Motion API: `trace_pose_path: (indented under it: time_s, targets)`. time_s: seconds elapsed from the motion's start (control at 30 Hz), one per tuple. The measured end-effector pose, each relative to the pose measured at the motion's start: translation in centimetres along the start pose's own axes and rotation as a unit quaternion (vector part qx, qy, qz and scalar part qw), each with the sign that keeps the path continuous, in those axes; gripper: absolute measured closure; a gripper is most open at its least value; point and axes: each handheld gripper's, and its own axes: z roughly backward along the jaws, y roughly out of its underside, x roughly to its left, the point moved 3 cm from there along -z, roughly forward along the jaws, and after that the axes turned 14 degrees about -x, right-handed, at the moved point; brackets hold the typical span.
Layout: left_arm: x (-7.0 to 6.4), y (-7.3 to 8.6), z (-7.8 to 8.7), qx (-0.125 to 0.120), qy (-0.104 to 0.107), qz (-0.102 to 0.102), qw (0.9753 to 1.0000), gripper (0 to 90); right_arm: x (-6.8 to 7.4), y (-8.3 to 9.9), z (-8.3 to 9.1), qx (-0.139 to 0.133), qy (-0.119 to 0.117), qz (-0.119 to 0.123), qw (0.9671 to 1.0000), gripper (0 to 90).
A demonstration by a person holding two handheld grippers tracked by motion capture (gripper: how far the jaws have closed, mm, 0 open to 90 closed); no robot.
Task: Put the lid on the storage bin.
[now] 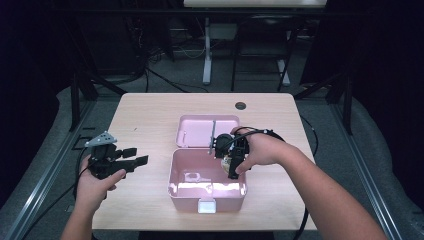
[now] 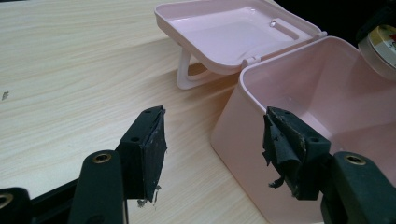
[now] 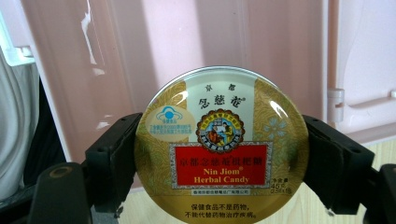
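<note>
— Reaching over the pink box (image 1: 207, 186), the right gripper (image 1: 231, 159) points down, jaws clamped on the candy tin (image 3: 221, 145) above the back right corner?
— Yes. The left gripper (image 1: 131, 159) rests level over the table (image 1: 150, 115), jaws spread, holding nothing, left of the box.

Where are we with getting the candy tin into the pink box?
Done: the pink box stands open, its lid folded back on the table. In hand: the right gripper is clamped on the round candy tin, held over the box's back right corner. The left gripper waits open beside the box. Left: lower the tin in, release it, probably close the lid.
</note>
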Motion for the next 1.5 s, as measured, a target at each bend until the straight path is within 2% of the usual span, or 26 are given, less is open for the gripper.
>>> trace_pose_path:
  time_s: [0.63, 0.77, 1.07, 1.2, 1.5]
  targets:
    - [0.0, 0.0, 0.0, -0.001, 0.001, -0.001, 1.0000, 39.2, 0.5, -0.3, -1.1, 0.010, -0.001, 0.019, 0.9998, 19.8]
    - [0.0, 0.0, 0.0, 0.000, 0.001, -0.002, 1.0000, 39.2, 0.6, -0.2, -1.5, 0.005, -0.010, 0.011, 0.9999, 19.8]
    - [0.0, 0.0, -0.1, 0.001, 0.000, 0.000, 1.0000, 39.2, 0.5, 0.1, -2.4, 0.022, -0.007, 0.029, 0.9993, 19.8]
    - [0.0, 0.0, -0.1, 0.001, 0.001, -0.001, 1.0000, 39.2, 0.5, 0.2, -2.8, 0.015, -0.012, 0.026, 0.9995, 19.8]
    - [0.0, 0.1, -0.2, 0.004, 0.002, -0.001, 1.0000, 39.2, 0.6, 0.5, -3.6, 0.018, -0.014, 0.038, 0.9990, 19.8]
